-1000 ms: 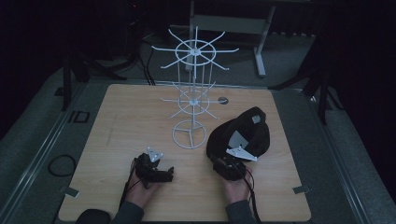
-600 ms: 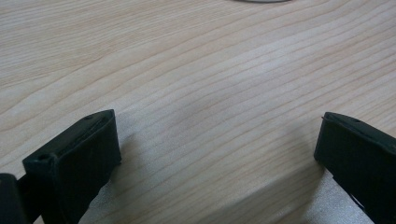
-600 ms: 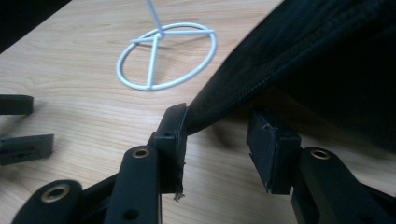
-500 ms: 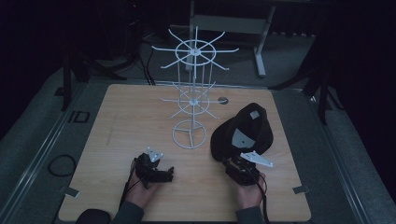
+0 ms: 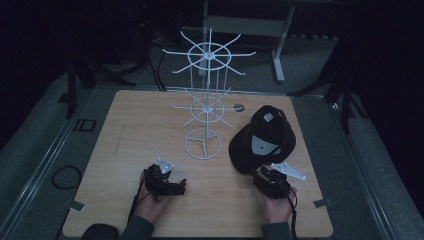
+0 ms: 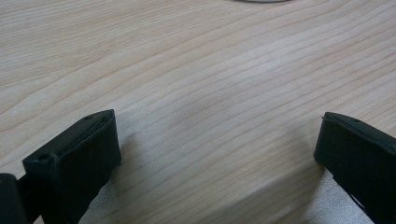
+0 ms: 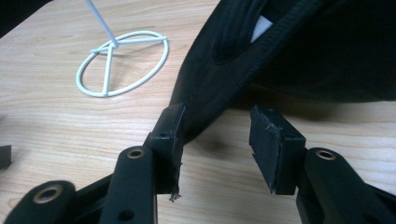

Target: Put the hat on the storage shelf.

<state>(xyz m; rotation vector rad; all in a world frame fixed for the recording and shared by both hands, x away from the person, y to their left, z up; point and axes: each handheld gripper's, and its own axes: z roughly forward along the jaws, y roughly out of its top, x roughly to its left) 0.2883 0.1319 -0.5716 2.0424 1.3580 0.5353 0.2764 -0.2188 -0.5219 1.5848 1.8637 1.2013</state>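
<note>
My right tool [image 7: 217, 140] stands open at the brim of the black cap [image 5: 263, 137] beside the wire rack [image 5: 206, 107], my left tool [image 6: 217, 154] wide open over bare worktop [image 5: 125, 130].

Wood table [image 5: 125, 150] with a white wire rack [image 5: 206, 100] standing mid-table, ring base down. Black cap [image 5: 263, 140] lies just ahead of the right gripper [image 5: 265, 179], its near edge right at the tips. Left gripper [image 5: 172, 186] sits well to that one's left, pointing right, on bare wood, rack base ahead.
</note>
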